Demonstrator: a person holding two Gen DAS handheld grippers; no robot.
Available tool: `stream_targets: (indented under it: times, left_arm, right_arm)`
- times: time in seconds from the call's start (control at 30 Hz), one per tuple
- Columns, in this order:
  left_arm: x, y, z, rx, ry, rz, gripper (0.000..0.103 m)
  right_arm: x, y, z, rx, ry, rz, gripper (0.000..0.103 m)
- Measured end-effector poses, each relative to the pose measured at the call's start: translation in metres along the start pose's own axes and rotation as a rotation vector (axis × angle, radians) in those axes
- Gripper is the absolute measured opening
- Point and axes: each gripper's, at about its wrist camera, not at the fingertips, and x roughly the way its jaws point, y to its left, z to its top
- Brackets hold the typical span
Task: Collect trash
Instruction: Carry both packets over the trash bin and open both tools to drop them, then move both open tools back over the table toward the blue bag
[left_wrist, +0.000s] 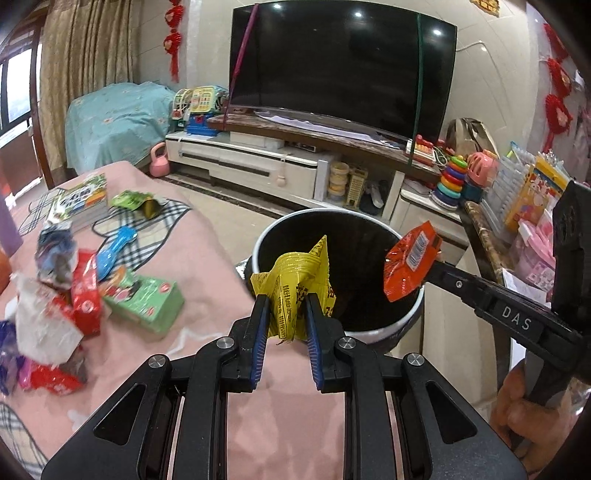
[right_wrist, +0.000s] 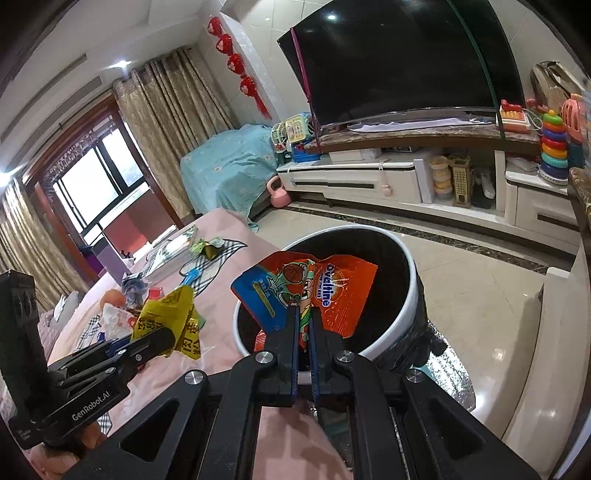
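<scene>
The left tongs (left_wrist: 286, 299) are pinching a crumpled yellow wrapper (left_wrist: 295, 280), which stands up between the blue pads just at the near rim of the bin (left_wrist: 413, 314). The right tongs (right_wrist: 303, 314) are pressed tight on an orange Ovaltine pouch (right_wrist: 332, 284), held flat and hanging over the bin's dark opening; seen from the left wrist camera, this pouch sits at the bin's right edge. Both pieces of trash are over or at the mouth of the bin, neither let go. A hand grips the right tool's handle (left_wrist: 524, 417) at the lower right of the left view.

The bin is round, white outside and black inside, and stands just beside a tabletop (left_wrist: 207, 240) covered in pink cloth. On that cloth, well to the left of the bin, lies a heap of more wrappers (left_wrist: 55, 306), red, white and blue, touching a green carton (left_wrist: 147, 302). Farther back lie a green packet (left_wrist: 136, 201) and a stack of books (left_wrist: 81, 203). Beyond the bin, a large dark television (left_wrist: 340, 66) stands on a low white cabinet (left_wrist: 258, 166).
</scene>
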Motion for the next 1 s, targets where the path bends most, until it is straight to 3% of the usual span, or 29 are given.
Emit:
stream_targets:
  times: [0.27, 0.47, 0.53, 0.57, 0.6, 0.73, 0.9, 1.0]
  left_arm:
    - [0.03, -0.008, 0.014, 0.0, 0.046, -0.024, 0.019]
    - [0.047, -0.014, 0.022, 0.003, 0.06, -0.029, 0.026]
    - [0.05, -0.014, 0.021, 0.01, 0.064, -0.026, 0.047]
    - [0.051, -0.013, 0.02, 0.011, 0.063, -0.023, 0.053]
    - [0.051, -0.012, 0.018, 0.009, 0.059, -0.02, 0.061]
    - [0.049, -0.008, 0.014, 0.001, 0.061, -0.019, 0.062]
    - [0.037, 0.001, 0.003, -0.026, 0.05, -0.01, 0.065]
    - [0.027, 0.009, -0.005, -0.042, 0.04, 0.007, 0.068]
  right_arm:
    - [0.015, -0.012, 0.01, -0.011, 0.036, -0.015, 0.005]
    - [0.028, -0.014, 0.014, -0.029, 0.062, -0.036, 0.008]
    - [0.033, -0.015, 0.015, -0.034, 0.071, -0.045, 0.01]
    - [0.036, -0.015, 0.015, -0.035, 0.075, -0.051, 0.011]
    - [0.037, -0.015, 0.014, -0.034, 0.08, -0.056, 0.013]
    - [0.04, -0.02, 0.012, -0.01, 0.089, -0.054, 0.047]
    - [0.031, -0.021, 0.011, 0.004, 0.07, -0.049, 0.049]
    - [0.026, -0.019, 0.011, 0.002, 0.055, -0.044, 0.059]
